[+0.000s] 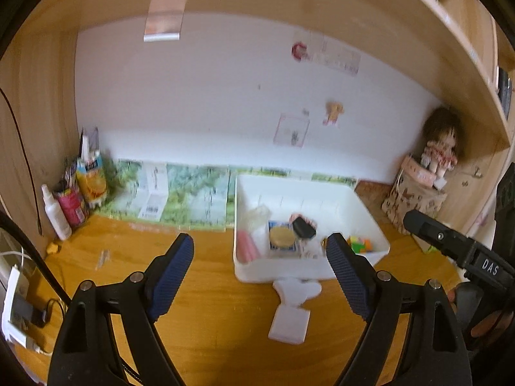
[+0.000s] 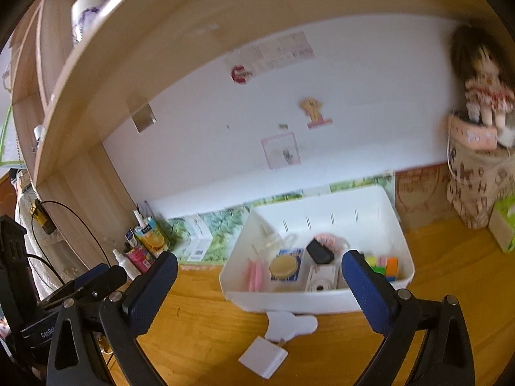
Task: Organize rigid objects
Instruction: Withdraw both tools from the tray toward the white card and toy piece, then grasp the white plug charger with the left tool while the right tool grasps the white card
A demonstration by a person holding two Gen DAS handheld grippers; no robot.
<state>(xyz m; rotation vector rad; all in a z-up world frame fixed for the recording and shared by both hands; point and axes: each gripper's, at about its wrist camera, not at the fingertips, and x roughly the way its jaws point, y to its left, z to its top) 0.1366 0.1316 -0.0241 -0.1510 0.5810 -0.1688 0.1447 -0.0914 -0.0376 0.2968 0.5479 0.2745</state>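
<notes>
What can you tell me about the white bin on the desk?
The white bin looks like smooth plastic, rectangular, open on top, with slits along its far wall. It sits flat on the wooden desk, near the wall. Small things lie inside. A flat white piece on the desk lies at its front wall; contact is unclear.

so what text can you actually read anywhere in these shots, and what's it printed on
"DAS": white letters on the right gripper, read in the left wrist view at.
"GenRob", cut off: on the left gripper, read in the right wrist view at.
Too blurred to read: juice carton, wall papers, barcode sheet, blue box in the bin, printed bag.
</notes>
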